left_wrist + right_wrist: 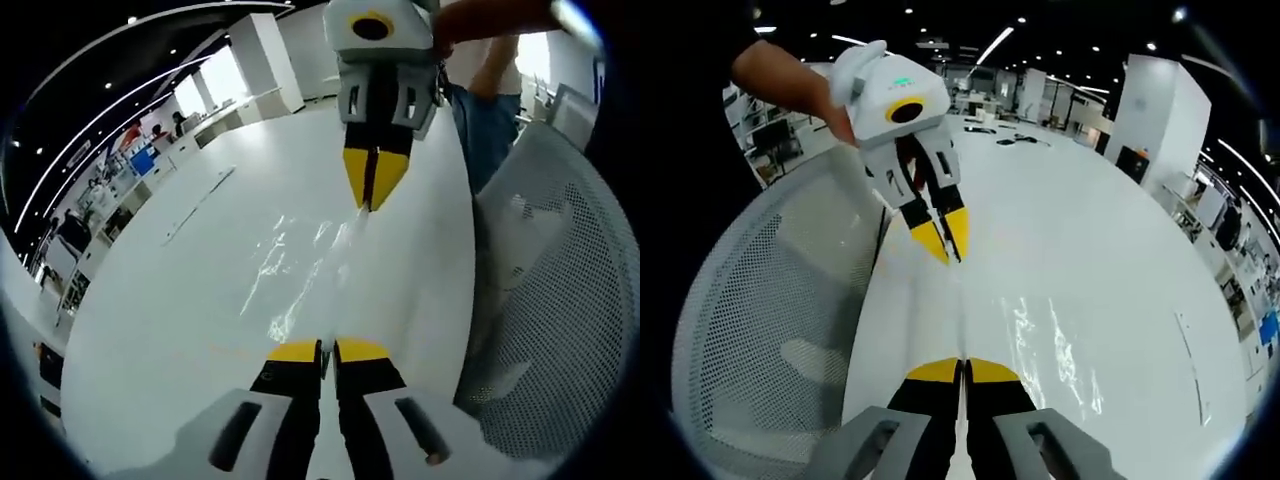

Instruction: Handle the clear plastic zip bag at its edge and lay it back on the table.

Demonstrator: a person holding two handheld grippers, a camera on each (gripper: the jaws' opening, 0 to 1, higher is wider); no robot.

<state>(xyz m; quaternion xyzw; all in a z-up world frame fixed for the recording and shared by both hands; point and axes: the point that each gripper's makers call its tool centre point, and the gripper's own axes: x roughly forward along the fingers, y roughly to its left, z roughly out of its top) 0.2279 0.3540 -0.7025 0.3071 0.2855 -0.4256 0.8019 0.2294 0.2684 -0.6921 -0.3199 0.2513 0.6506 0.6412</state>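
Your left gripper [327, 347] and right gripper [961, 363] each pinch one edge of the clear bag [300, 270], stretched between them over the white table [180, 300].

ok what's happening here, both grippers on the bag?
Yes. A person holds a gripper in each hand, and both are shut on opposite edges of the clear plastic zip bag. The left gripper pinches one edge, the right gripper the other, so the bag is stretched between them just above the white table. Whether part of it touches the table is unclear. A white mesh chair stands beside the table.
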